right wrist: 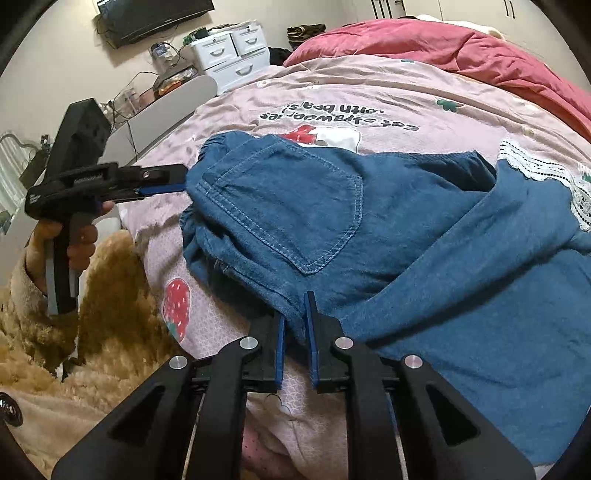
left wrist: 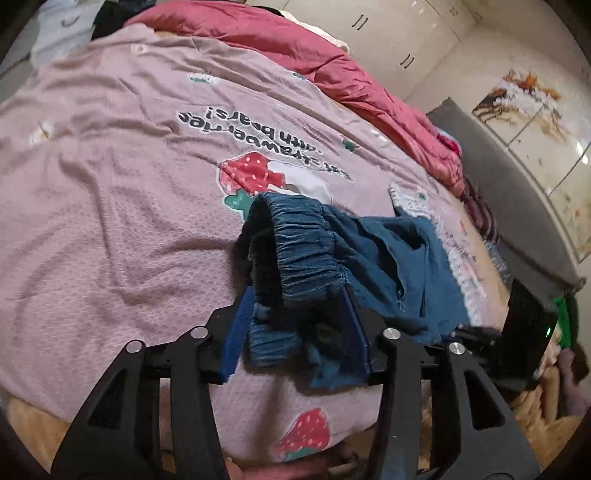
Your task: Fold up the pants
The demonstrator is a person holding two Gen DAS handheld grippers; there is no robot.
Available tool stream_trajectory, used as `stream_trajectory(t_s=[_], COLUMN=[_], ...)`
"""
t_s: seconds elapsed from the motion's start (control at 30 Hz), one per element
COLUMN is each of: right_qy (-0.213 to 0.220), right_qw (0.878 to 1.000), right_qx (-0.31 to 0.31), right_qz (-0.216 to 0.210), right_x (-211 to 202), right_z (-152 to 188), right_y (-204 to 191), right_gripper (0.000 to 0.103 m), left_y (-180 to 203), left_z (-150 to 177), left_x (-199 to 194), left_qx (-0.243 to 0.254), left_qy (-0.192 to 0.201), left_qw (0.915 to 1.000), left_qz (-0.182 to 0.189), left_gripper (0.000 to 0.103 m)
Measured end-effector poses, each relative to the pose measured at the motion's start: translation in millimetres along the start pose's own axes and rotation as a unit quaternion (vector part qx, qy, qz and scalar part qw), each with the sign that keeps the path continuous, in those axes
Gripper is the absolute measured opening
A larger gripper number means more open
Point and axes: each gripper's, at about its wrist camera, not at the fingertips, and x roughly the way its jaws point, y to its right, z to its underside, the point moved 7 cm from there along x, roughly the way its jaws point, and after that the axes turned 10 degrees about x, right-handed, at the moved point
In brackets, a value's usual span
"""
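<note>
Blue denim pants [right wrist: 332, 221] lie on a pink strawberry-print bedspread [right wrist: 369, 96], back pocket up, legs running right. My left gripper [left wrist: 295, 325] has its jaws wide apart around the elastic waistband [left wrist: 295, 251]; the cloth sits between the blue pads without being pinched. It also shows in the right wrist view [right wrist: 177, 181], at the waistband's left edge. My right gripper [right wrist: 293, 332] is shut on the near edge of the pants, cloth pinched between its blue pads.
A red quilt [left wrist: 332, 66] is bunched along the far side of the bed. White drawers [right wrist: 232, 51] and a monitor [right wrist: 155, 14] stand beyond the bed's left end. A grey headboard [left wrist: 517, 206] is at the right. A fluffy brown sleeve [right wrist: 92, 332] is low left.
</note>
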Motion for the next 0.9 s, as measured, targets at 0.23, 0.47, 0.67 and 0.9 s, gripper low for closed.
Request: stream_trajectory(t_s=[0.23,0.47,0.67,0.9], right_qy=[0.000,0.017,-0.011,-0.018], right_qw=[1.000,0.999,0.998,1.000], right_qx=[0.002,-0.034,-0.040,-0.024], right_qz=[0.000,0.015,0.036,0.004], right_x=[1,-13,5,-8], right_z=[0,-1,13,8], right_y=[0,-14,-7,-17], right_gripper=[0.015,0.015,0.017,0.038], left_y=[0,8,-2,-14], left_z=[-7,-10,12,28], left_x=[21,-9,-14,3], left_qx=[-0.049,-0.005,0.009,0.026], left_qy=[-0.003,-0.006,-0.042,-0.081], left_qw=[0.9954,0.9980,0.9988,0.9960], left_qz=[0.082,0.063,0.024,-0.027], left_gripper=[0.014,0.005,0.005,0.005])
